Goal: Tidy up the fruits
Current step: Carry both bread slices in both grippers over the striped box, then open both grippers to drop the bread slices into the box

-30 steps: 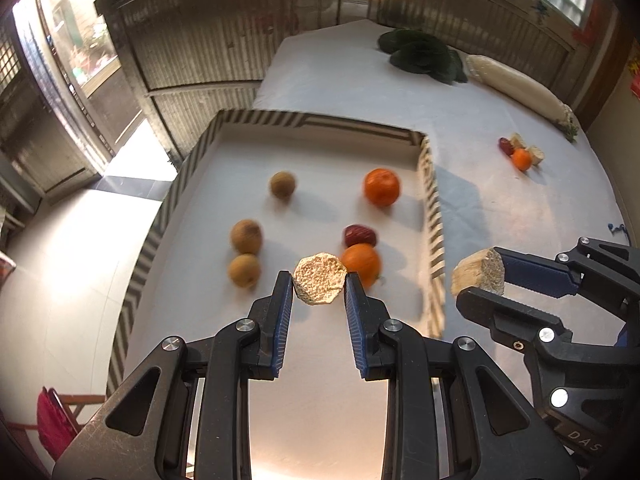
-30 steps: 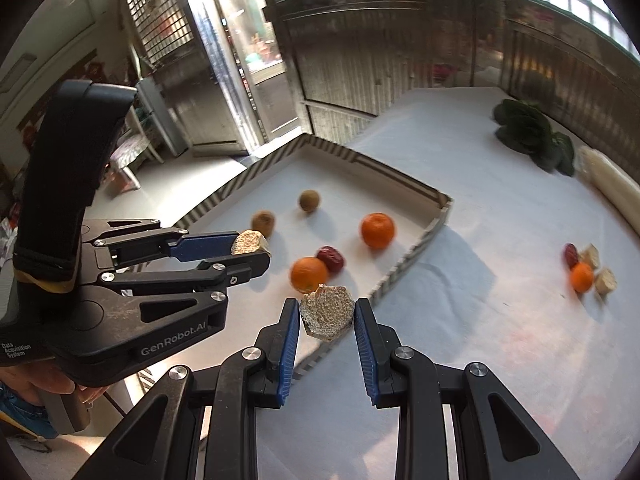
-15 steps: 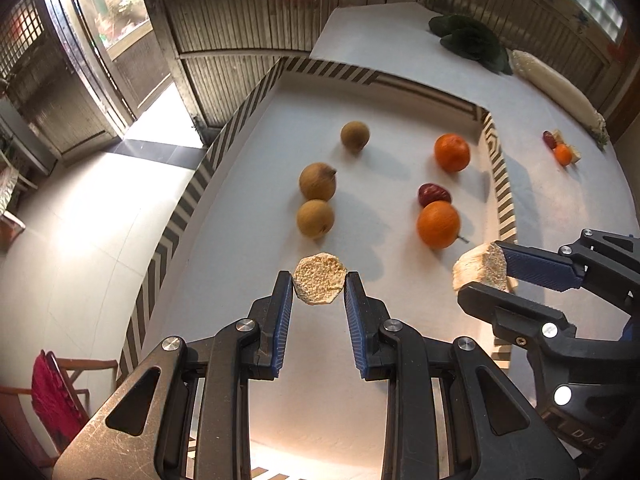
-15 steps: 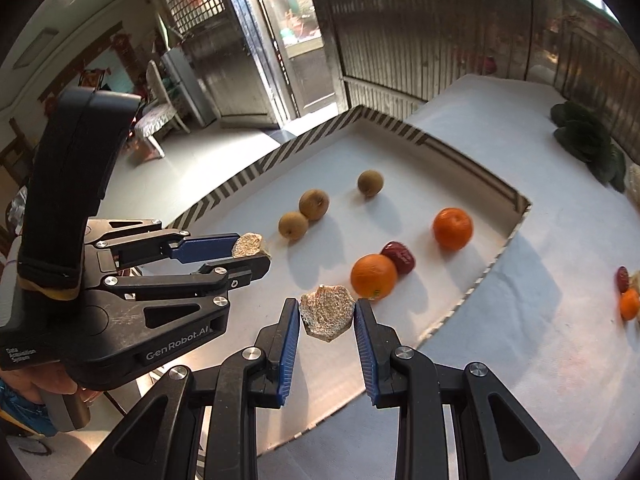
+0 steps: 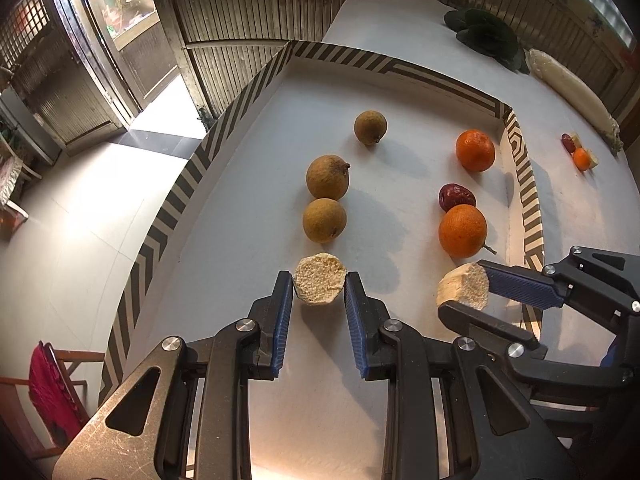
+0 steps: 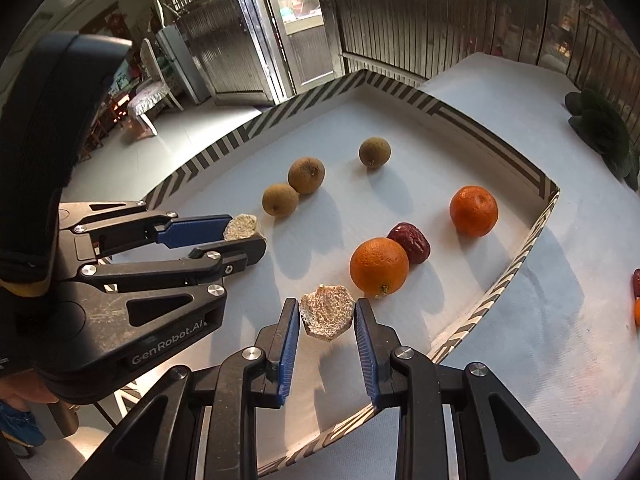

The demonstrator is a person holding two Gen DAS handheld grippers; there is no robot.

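Both hands have come lower and closer over the striped tray (image 5: pixel 244 92) than they were a moment ago, so the fruit inside it now looks much bigger.

The left hand-held gripper (image 5: pixel 319 294) is clenched on a pale, crumbly chunk (image 5: pixel 319 283), maybe a cut piece of fruit (it is hard to say what kind). The chunk now hangs just on the near side of the brown fruits (image 5: pixel 325 220), which sit on the left of the tray.

The right hand-held gripper (image 6: pixel 327 322) is clenched on a second chunk (image 6: pixel 327 315) of the same kind. That one hangs over the near part of the tray, just beside the near orange (image 6: pixel 379 266). A red date (image 6: pixel 409 242) touches that orange, and another orange (image 6: pixel 473 211) sits farther back.

Neither chunk has been let go. I think both are about to be set down on the tray floor, near each other. More small fruit (image 5: pixel 580 154) waits on the white desk (image 5: pixel 580 216), far to the right.
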